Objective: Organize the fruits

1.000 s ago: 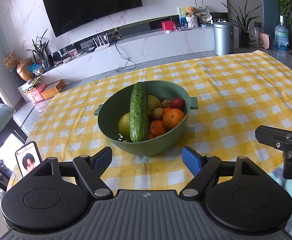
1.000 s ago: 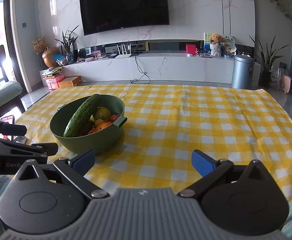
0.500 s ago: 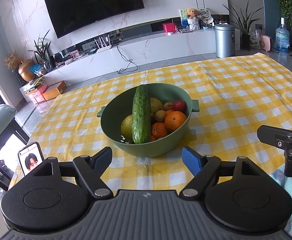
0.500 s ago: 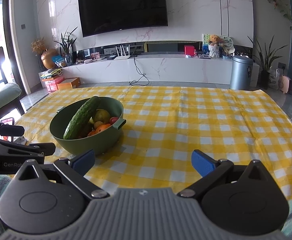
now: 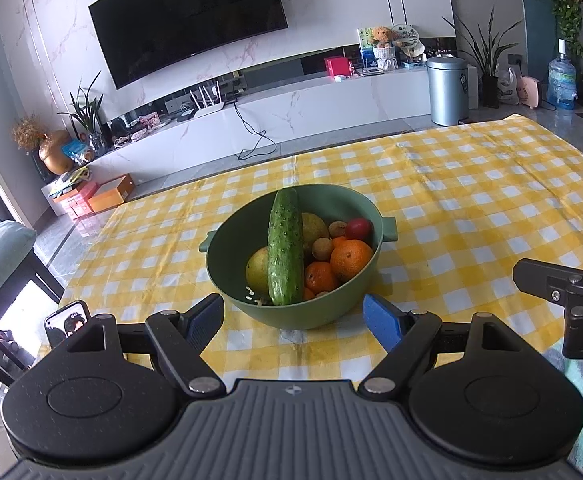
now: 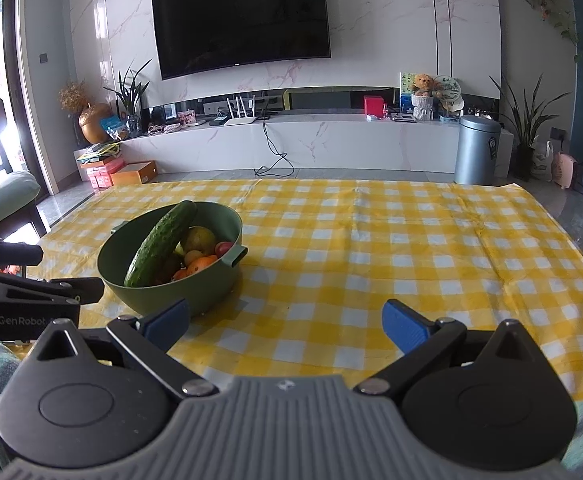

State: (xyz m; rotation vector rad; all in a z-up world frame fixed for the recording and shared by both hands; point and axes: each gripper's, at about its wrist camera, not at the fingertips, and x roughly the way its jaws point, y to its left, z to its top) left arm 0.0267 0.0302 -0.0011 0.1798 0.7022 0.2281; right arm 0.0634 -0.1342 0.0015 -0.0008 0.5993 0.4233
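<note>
Green bowl (image 5: 291, 312) near table edge | left tool (image 5: 293, 320) wide, empty | right tool (image 6: 285, 324) wide, empty

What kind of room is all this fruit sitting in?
Most likely a home living room: a big wall-mounted TV hangs above a long white media console, houseplants stand nearby, and the green fruit bowl sits on a yellow checked tablecloth.

Both wrist views face the bowl (image 5: 291, 312) (image 6: 171, 292) from the table's (image 5: 471, 200) near edge.

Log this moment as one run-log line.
left gripper: open, empty | right gripper: open, empty | long green cucumber: propped in round green plastic bowl | stage: approach
</note>
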